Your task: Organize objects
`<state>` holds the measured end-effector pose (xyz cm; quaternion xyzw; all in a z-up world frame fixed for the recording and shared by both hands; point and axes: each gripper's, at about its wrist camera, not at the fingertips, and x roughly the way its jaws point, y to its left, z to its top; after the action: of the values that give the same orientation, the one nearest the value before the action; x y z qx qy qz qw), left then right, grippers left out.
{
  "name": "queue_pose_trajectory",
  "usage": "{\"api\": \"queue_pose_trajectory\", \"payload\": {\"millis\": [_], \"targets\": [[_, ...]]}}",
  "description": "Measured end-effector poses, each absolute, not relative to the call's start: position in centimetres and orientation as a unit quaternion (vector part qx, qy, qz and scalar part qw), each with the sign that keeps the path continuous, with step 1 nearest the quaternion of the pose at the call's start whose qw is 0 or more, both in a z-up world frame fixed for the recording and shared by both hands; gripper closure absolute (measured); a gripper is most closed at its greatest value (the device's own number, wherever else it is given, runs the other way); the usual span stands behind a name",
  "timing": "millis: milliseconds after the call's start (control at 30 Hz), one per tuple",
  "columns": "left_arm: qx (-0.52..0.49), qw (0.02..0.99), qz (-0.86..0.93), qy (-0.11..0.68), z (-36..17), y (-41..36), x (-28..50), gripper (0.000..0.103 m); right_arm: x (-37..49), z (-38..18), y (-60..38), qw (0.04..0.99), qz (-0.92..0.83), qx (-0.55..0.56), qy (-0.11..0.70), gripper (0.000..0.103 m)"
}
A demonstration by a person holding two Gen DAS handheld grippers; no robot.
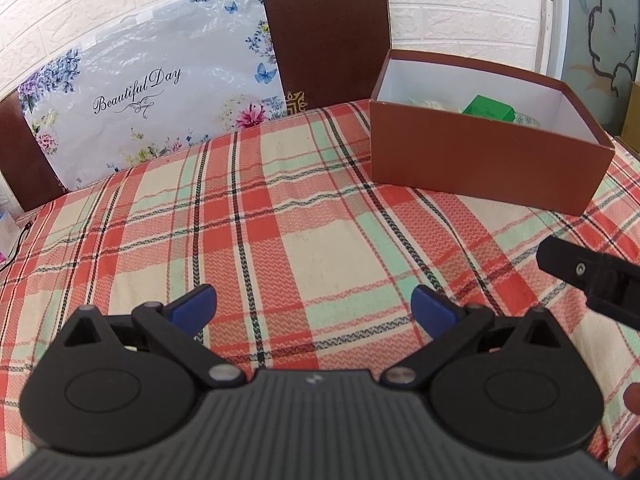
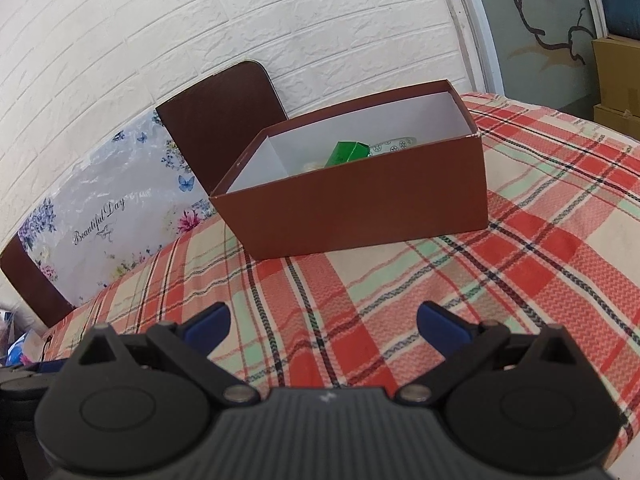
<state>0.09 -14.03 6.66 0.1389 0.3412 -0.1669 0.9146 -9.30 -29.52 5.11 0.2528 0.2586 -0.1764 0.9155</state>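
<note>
Both claws, left claw (image 1: 314, 308) and right claw (image 2: 323, 326), are held wide open and empty; brown box (image 2: 360, 204) is seen at twelve o'clock, nearer the right, long axis crosswise.

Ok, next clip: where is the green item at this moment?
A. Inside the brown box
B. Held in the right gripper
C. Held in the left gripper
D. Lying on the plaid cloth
A: the green item shows above the near wall of the open brown box, inside it, while the left gripper and right gripper are both open and hold nothing.
</note>
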Motion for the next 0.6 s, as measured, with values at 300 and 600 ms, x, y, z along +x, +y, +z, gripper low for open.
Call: {"api": "queue_pose_trajectory", "payload": {"millis": [300,600], "targets": [[0.141,0.911,-0.165,0.352,6.1,-13.9,0.2,0.0,-9.3,4.8,-29.5,0.913,-0.175,0.255,0.264,0.0],[0.144,0.907,-0.163,0.36,5.5,-13.8,0.5,0.0,-9.2,4.6,-29.7,0.912,-0.172,0.257,0.268,0.0]]}}
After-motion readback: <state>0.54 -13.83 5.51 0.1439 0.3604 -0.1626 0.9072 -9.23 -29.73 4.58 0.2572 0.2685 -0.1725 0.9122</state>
